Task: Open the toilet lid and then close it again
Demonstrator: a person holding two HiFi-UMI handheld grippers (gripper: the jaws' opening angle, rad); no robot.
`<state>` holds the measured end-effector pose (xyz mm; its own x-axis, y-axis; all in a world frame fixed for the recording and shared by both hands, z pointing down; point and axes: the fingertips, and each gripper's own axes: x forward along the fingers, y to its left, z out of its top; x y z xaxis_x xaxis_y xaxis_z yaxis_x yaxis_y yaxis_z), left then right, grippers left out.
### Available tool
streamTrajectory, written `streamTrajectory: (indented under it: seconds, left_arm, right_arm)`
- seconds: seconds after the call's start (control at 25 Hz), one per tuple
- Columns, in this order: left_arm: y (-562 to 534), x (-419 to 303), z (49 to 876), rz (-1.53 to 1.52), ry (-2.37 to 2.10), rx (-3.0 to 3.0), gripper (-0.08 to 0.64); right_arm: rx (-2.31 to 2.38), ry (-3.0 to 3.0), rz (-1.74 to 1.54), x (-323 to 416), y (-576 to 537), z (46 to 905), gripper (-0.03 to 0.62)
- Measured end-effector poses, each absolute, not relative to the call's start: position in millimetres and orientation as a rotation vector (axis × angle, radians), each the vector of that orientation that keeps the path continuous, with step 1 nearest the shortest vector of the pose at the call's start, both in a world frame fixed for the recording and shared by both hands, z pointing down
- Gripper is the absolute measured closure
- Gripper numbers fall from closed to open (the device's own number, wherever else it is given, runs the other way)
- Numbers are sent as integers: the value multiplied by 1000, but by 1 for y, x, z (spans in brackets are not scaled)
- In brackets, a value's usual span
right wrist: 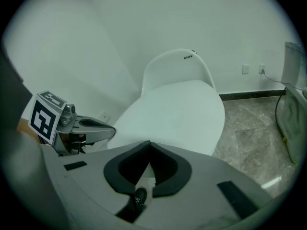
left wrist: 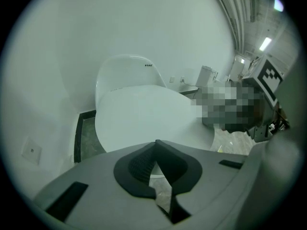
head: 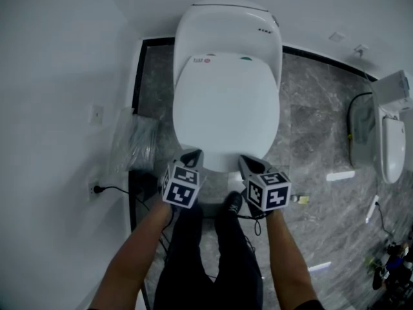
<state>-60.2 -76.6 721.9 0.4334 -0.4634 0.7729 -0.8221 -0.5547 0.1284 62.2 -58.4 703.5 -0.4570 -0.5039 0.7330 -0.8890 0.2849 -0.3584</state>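
Grey marble floor (head: 316, 134) and white walls (head: 51, 76) surround the toilet (head: 226, 24), its lid (head: 226, 115) down, with the left gripper (head: 191, 154) and right gripper (head: 247, 163) both closed on nothing near its front edge; only the left gripper view catches a ceiling light (left wrist: 265, 43).

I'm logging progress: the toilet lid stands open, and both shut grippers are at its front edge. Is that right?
Not quite. The lid is down and lying flat, not open, as the head view shows. The rest holds: the left gripper and the right gripper are both shut at its front edge.
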Motion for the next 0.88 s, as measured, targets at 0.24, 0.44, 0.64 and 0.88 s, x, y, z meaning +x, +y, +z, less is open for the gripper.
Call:
streamTrajectory:
  seconds: [0.24, 0.44, 0.64, 0.88]
  left_arm:
    - [-72, -60, 741, 965, -1080, 2168, 552]
    - [-71, -60, 755, 972, -1076, 2153, 552]
    - [-69, -60, 768, 974, -1070, 2129, 552]
    - [-63, -58, 784, 995, -1029, 2114, 552]
  right_arm:
    - [1239, -2045, 1050, 62, -55, 723, 581]
    - [1241, -2020, 1050, 63, -53, 738, 581]
    - [1246, -1988, 1045, 64, -52, 752, 581]
    - [1233, -1943, 1053, 64, -52, 766, 581]
